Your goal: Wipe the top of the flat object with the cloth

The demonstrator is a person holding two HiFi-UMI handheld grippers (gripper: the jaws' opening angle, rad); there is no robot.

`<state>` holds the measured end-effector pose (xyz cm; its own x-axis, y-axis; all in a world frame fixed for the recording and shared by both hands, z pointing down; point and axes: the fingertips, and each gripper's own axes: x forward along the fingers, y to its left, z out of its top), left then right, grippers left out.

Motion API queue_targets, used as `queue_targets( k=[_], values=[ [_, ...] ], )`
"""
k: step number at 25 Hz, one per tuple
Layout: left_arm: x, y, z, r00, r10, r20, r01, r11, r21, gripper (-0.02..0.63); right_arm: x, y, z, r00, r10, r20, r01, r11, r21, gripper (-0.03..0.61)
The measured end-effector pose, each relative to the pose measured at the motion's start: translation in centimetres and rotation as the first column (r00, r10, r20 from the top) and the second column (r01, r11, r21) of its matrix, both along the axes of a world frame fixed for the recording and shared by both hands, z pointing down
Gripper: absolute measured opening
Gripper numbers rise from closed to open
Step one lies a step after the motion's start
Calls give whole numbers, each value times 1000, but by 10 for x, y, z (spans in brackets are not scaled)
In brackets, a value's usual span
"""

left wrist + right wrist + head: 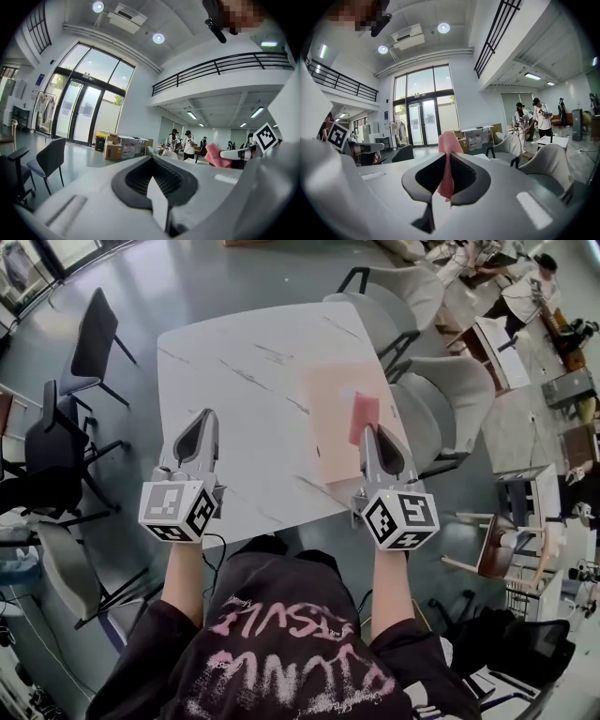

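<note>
White marbled table (234,371), one pale pink flat sheet (323,442) on its right side.
Two grippers: right gripper (370,432) jaws pinched on the one pink cloth (364,413), which sits over the sheet; left gripper (206,418) jaws together, nothing between, above bare tabletop, left of the sheet.

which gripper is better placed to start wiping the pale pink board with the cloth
Right. The right gripper is shut on the pink cloth and sits over the right side of the pale pink board. The left gripper is shut and empty, over bare table to the board's left.
</note>
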<state>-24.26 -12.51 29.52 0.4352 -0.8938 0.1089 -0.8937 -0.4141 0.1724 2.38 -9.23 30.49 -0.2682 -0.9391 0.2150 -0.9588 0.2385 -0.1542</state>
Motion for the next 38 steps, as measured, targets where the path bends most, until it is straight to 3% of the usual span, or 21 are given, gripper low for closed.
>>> queue_targets(
  k=[22, 38],
  values=[
    [36, -9, -3, 996, 87, -2, -87, 996, 13, 0, 32, 13, -7, 996, 88, -10, -88, 996, 15, 40],
    [21, -8, -11, 999, -28, 31, 27, 999, 22, 0, 12, -19, -5, 999, -48, 22, 47, 999, 13, 41]
  ],
)
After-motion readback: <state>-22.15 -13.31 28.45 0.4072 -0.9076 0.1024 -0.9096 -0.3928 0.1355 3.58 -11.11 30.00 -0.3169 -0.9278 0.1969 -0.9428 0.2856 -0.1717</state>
